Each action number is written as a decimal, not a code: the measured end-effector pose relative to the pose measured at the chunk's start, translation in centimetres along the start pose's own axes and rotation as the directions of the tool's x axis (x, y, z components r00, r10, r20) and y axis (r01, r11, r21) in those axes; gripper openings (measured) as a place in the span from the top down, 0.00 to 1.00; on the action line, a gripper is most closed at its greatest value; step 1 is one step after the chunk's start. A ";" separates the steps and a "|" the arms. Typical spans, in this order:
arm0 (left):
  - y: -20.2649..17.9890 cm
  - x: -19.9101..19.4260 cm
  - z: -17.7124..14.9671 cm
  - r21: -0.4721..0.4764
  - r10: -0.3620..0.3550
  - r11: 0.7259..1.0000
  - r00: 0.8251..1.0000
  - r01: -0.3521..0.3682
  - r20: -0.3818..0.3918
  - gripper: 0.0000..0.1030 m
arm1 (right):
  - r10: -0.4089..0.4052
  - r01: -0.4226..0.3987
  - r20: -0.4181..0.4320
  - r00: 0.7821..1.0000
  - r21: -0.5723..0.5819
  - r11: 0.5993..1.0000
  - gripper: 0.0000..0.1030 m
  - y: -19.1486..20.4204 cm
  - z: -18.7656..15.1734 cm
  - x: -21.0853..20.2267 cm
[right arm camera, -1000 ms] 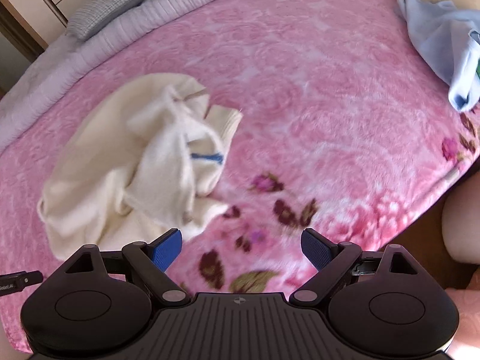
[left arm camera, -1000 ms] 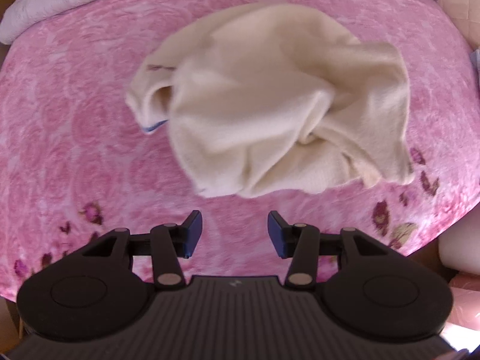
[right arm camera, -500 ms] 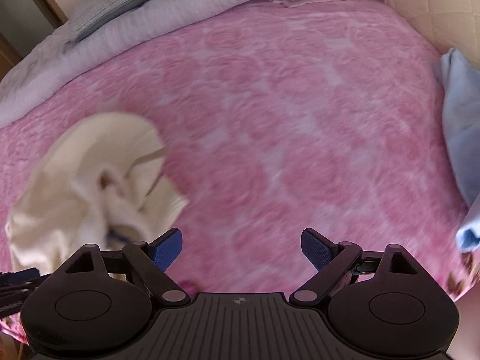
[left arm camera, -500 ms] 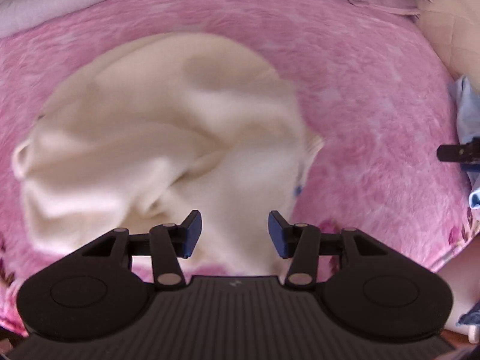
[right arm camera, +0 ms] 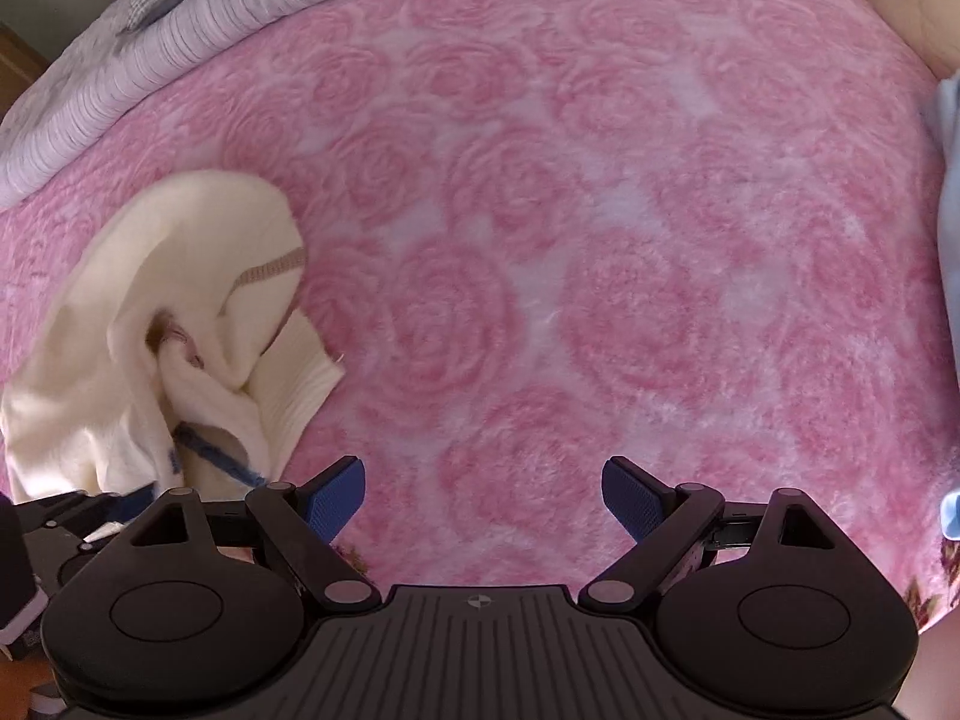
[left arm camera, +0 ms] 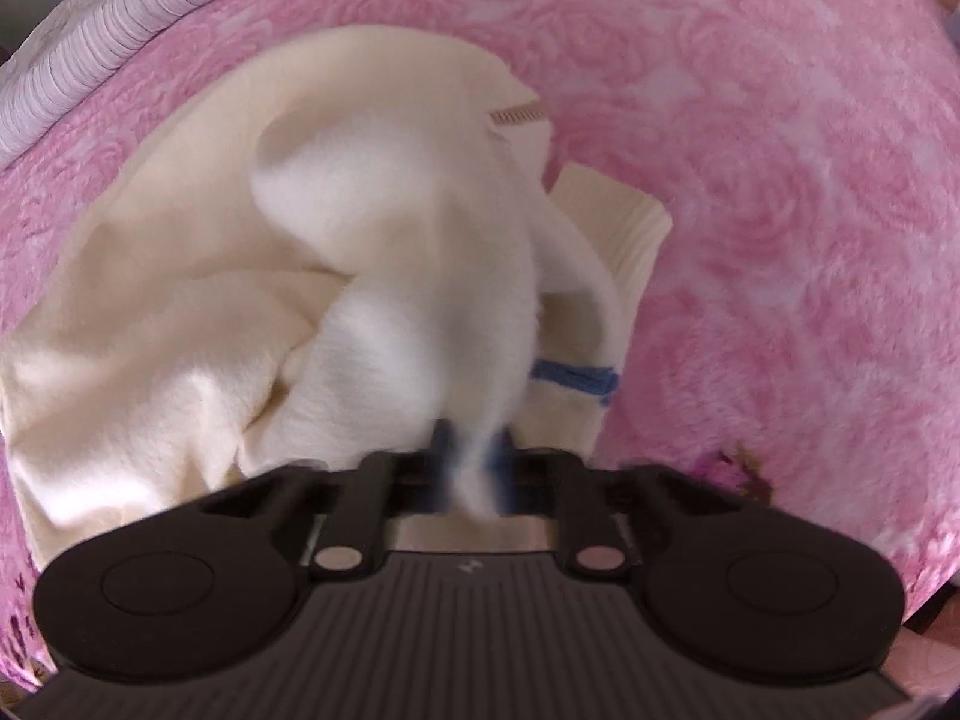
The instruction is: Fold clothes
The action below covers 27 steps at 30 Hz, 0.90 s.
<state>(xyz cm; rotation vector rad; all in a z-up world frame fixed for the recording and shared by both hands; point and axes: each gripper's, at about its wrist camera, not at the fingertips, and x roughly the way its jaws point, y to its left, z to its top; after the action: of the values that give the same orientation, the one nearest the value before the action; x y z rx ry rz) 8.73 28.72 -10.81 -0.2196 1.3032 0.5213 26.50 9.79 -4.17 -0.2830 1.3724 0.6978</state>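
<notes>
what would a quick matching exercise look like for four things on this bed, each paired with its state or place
Column one:
1. left gripper
2. right gripper
3. cream fleece garment
4. pale blue cloth

Column two:
A. wide open over bare pink rose-patterned blanket
B. at the right edge of the right wrist view
C. closing on a fold of fabric
D. lying crumpled, not yet folded

Pairs: 1-C, 2-A, 3-D, 4-B
</notes>
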 end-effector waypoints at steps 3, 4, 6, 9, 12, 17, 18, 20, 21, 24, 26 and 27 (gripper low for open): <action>4.0 -3.3 0.2 -0.072 -0.039 0.996 0.996 0.045 0.081 0.92 | -0.002 0.002 0.003 1.000 0.013 1.000 0.13 0.6 0.1 0.1; 5.7 -4.9 0.3 -0.097 -0.036 0.994 0.993 0.047 0.115 0.92 | -0.001 0.001 0.006 1.000 0.017 1.000 0.14 0.9 0.1 0.0; 10.8 -8.8 0.1 -0.174 -0.014 0.984 0.982 0.047 0.189 0.92 | 0.009 -0.010 0.017 1.000 0.025 1.000 0.34 1.9 0.2 -0.1; 21.5 -14.5 -2.2 -0.340 0.077 0.940 0.960 0.021 0.271 0.93 | 0.021 -0.021 0.035 0.999 0.023 1.000 0.45 4.4 0.0 -0.3; 31.9 -19.3 -6.2 -0.479 0.243 0.874 0.925 -0.077 0.294 0.94 | 0.033 -0.034 0.052 0.998 0.022 0.999 0.48 7.9 -0.6 -0.2; 47.5 -21.2 -15.7 -0.624 0.545 0.687 0.832 -0.372 0.105 1.00 | 0.060 -0.062 0.054 0.997 0.039 0.997 0.49 15.6 -2.6 0.9; 49.6 -20.3 -17.3 -0.606 0.564 0.669 0.825 -0.431 0.036 1.00 | 0.067 -0.070 0.048 0.997 0.045 0.997 0.49 17.2 -3.1 1.2; 52.0 -18.7 -20.5 -0.592 0.490 0.695 0.872 -0.408 -0.025 1.00 | 0.079 -0.080 0.028 0.996 0.049 0.996 0.49 20.8 -4.4 2.0; 53.2 -17.8 -22.0 -0.586 0.451 0.707 0.891 -0.395 -0.056 1.00 | 0.084 -0.085 0.017 0.996 0.049 0.995 0.49 22.7 -5.3 2.4; 51.4 -15.5 -23.8 -0.497 0.292 0.827 0.956 -0.261 -0.017 0.90 | 0.091 -0.090 -0.006 0.996 0.021 0.996 0.49 27.3 -7.4 3.1; 47.6 -13.3 -23.5 -0.362 0.176 0.919 0.984 -0.157 0.020 0.77 | 0.080 -0.080 -0.013 0.997 -0.007 0.997 0.49 29.2 -8.1 3.4; 45.6 -12.2 -23.1 -0.304 0.126 0.946 0.991 -0.109 0.037 0.76 | 0.075 -0.076 -0.014 0.997 -0.020 0.997 0.49 29.7 -8.4 3.4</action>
<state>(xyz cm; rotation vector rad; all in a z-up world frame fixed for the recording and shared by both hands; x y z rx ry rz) -35.27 55.06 0.86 -0.3794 1.1834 0.8250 2.03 28.84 -2.94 -0.2537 1.3943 0.7745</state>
